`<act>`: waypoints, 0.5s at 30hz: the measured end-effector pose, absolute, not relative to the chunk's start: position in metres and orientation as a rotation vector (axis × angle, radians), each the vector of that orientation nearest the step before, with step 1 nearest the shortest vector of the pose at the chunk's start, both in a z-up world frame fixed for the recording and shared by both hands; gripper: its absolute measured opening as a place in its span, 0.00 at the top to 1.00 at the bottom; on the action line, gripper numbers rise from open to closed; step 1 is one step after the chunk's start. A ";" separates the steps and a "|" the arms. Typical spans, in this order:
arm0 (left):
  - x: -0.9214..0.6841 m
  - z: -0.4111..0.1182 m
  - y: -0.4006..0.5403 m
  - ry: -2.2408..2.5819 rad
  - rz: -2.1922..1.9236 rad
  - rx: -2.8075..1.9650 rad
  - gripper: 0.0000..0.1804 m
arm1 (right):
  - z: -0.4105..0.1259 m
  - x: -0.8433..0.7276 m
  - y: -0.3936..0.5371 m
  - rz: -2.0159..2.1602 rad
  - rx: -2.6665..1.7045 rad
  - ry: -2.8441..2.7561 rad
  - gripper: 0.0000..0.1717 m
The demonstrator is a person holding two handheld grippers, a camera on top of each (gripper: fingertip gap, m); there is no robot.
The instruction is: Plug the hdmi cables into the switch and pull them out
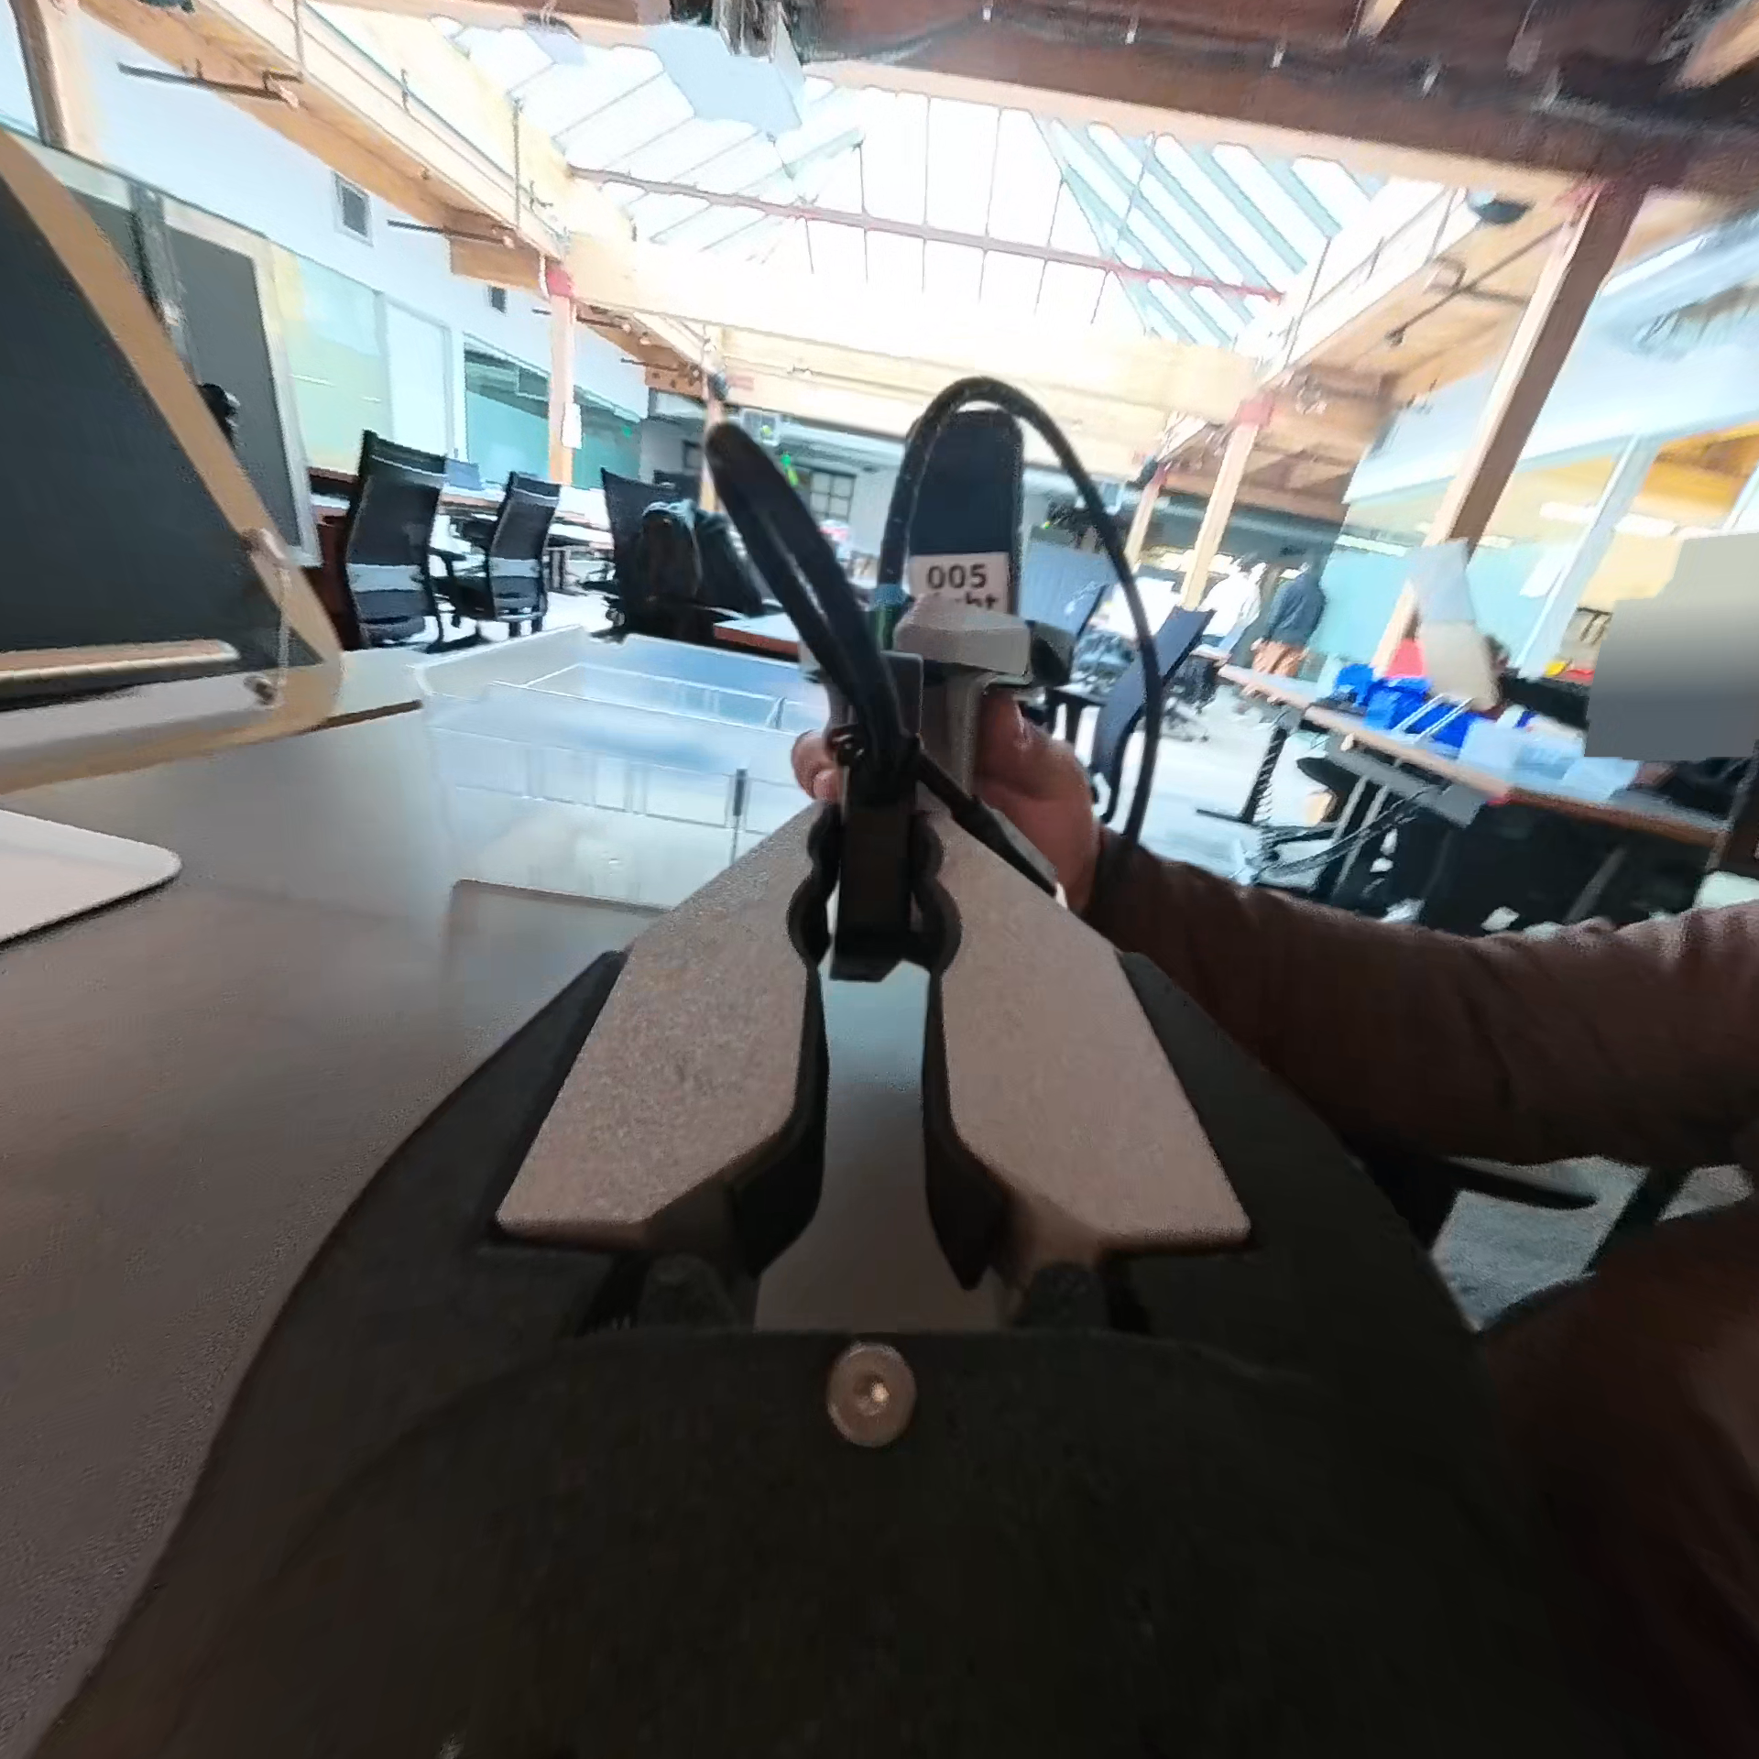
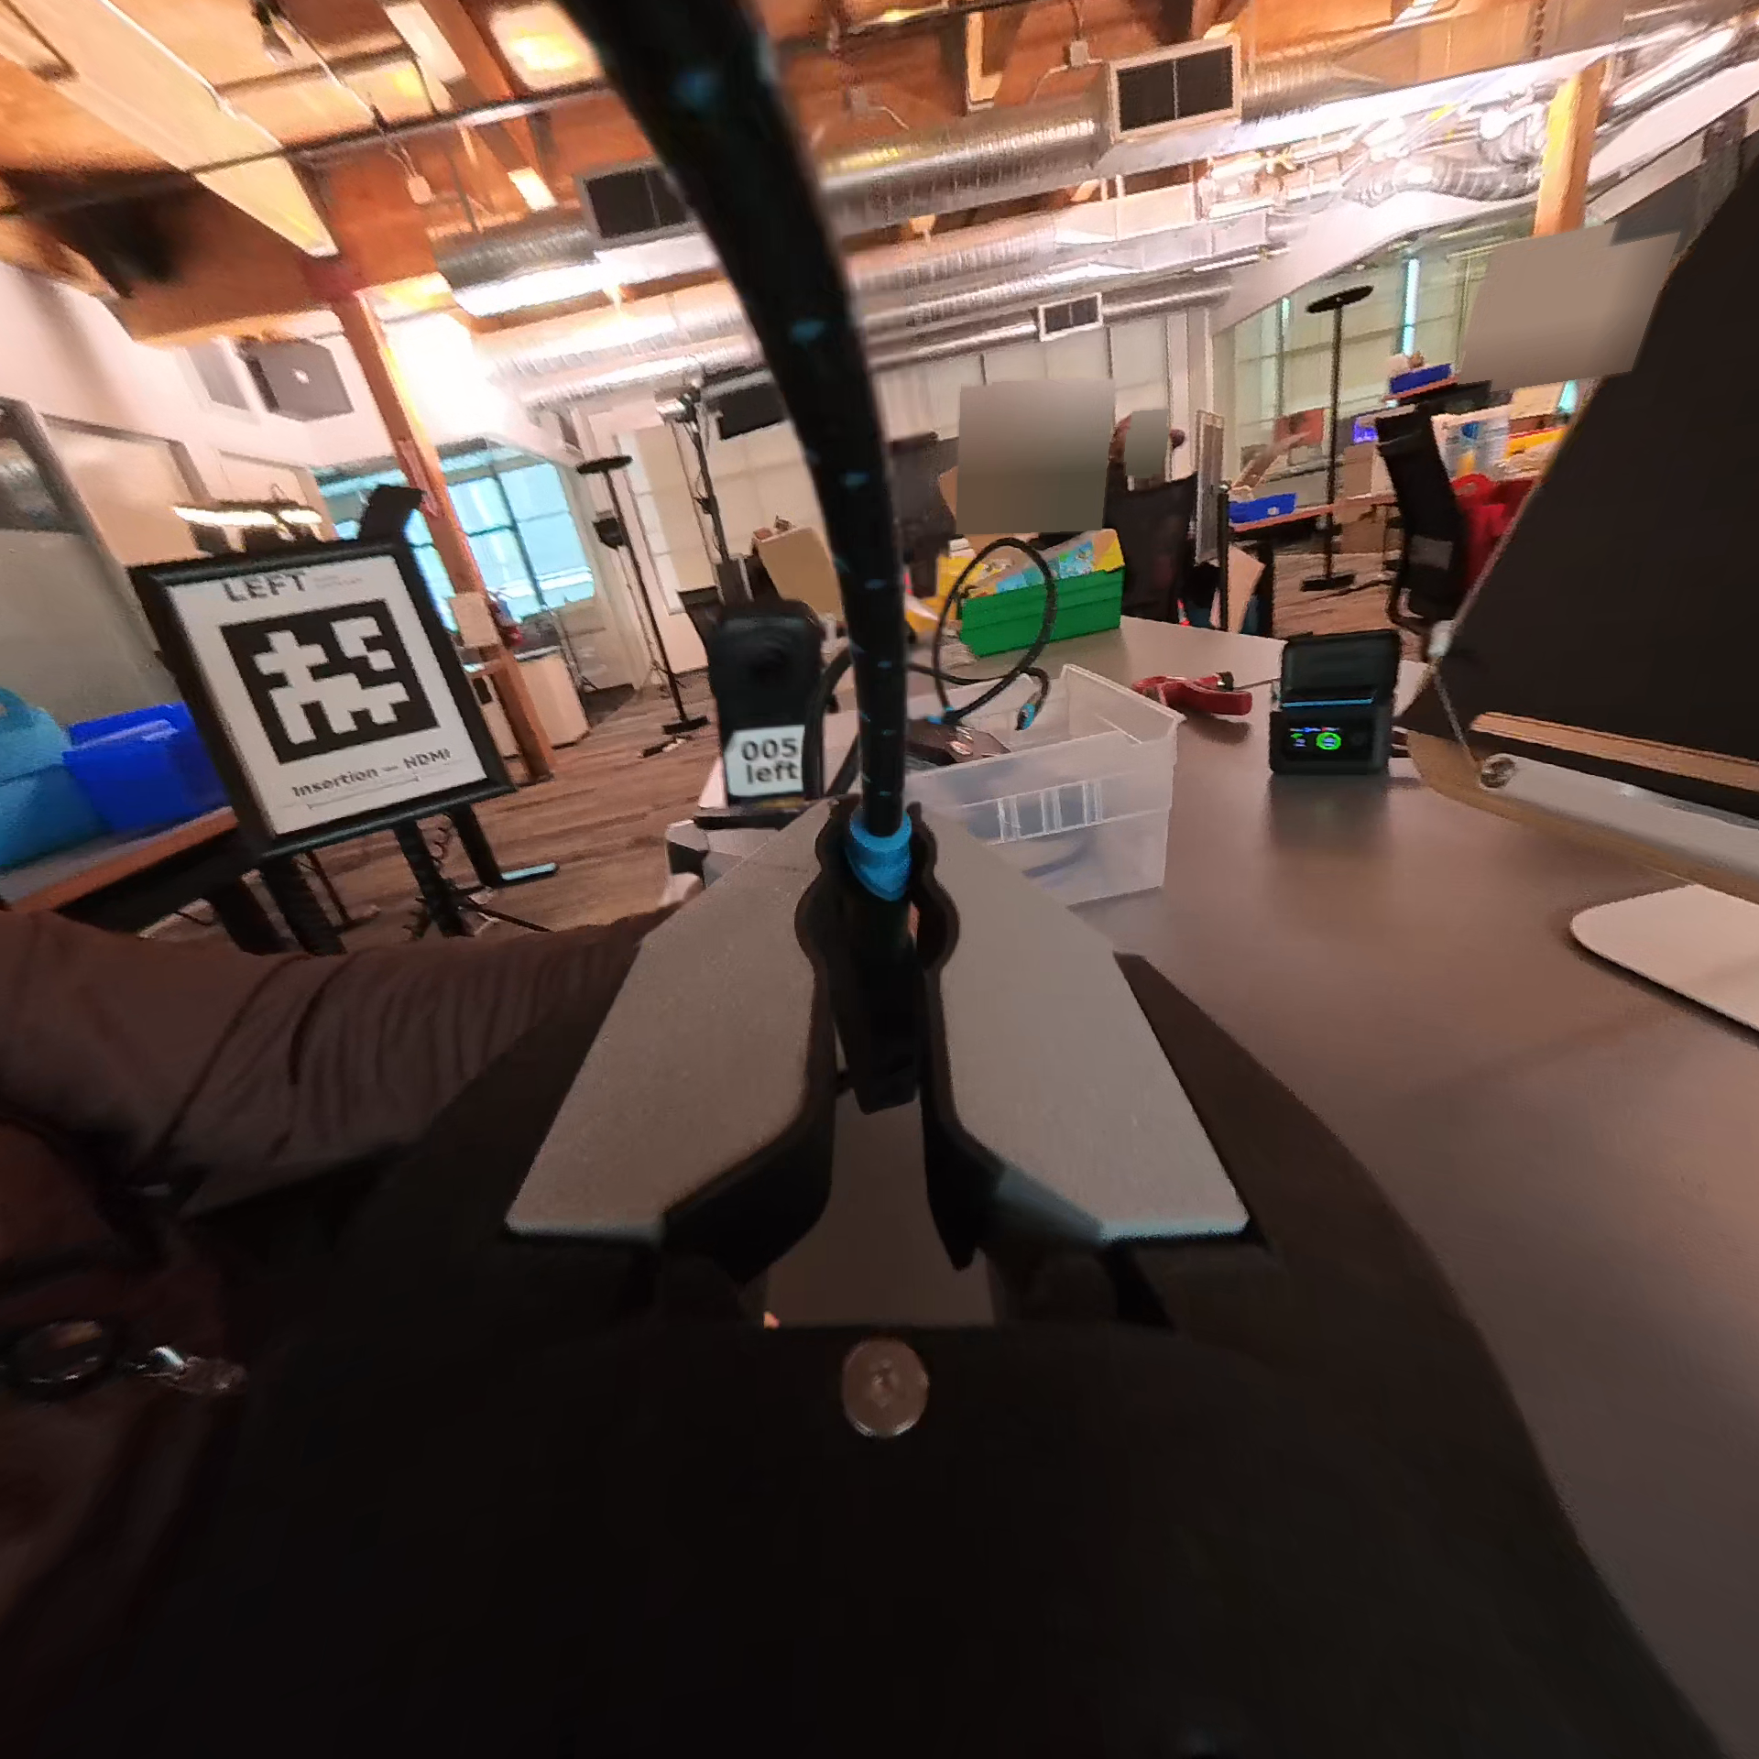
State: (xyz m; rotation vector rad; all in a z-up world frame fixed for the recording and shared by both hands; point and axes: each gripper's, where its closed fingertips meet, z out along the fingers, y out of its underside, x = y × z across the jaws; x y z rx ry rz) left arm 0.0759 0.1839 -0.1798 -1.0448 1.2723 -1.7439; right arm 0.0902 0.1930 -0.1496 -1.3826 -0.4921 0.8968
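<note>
My left gripper (image 1: 871,857) is shut on a flat black box (image 1: 868,904) seen edge-on, held above the dark table (image 1: 286,952). Black cables (image 1: 761,533) leave its far end and loop upward. I cannot tell whether it is the switch or a plug. Just behind it is the right gripper (image 1: 961,666) in a person's hand. My right gripper (image 2: 876,885) is shut on a black hdmi plug (image 2: 880,1009) with a blue collar (image 2: 880,857). Its black braided cable (image 2: 857,571) rises out of the top of the view. The left gripper's camera body (image 2: 761,685) stands just beyond it.
A clear plastic bin (image 2: 1123,761) on the table holds another cable with blue-tipped plugs and a dark box; the bin also shows in the left wrist view (image 1: 609,733). A monitor (image 1: 95,476) with a stand base (image 2: 1666,942), a small black device (image 2: 1333,704) and a framed marker sign (image 2: 324,685) stand around. The grippers are tip to tip, or close to it.
</note>
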 end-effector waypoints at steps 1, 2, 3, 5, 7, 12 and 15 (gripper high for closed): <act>0.076 -0.179 0.180 1.272 -1.766 -1.036 0.93 | -0.147 0.089 0.191 0.923 -1.367 -0.493 0.95; 0.077 -0.180 0.178 1.281 -1.757 -1.025 0.92 | -0.145 0.089 0.189 0.943 -1.351 -0.493 0.95; 0.079 -0.182 0.177 1.296 -1.712 -1.022 0.91 | -0.144 0.088 0.189 0.956 -1.343 -0.491 0.95; 0.083 -0.191 0.178 1.333 -1.606 -1.030 0.84 | -0.145 0.086 0.188 0.974 -1.349 -0.497 0.95; 0.086 -0.200 0.169 1.426 -1.553 -1.019 0.82 | -0.148 0.081 0.187 0.996 -1.361 -0.520 0.95; 0.088 -0.205 0.167 1.498 -1.423 -0.965 0.93 | -0.149 0.073 0.184 1.018 -1.354 -0.555 0.92; 0.079 -0.186 0.177 1.376 -1.571 -0.966 0.94 | -0.143 0.081 0.182 1.002 -1.331 -0.534 0.90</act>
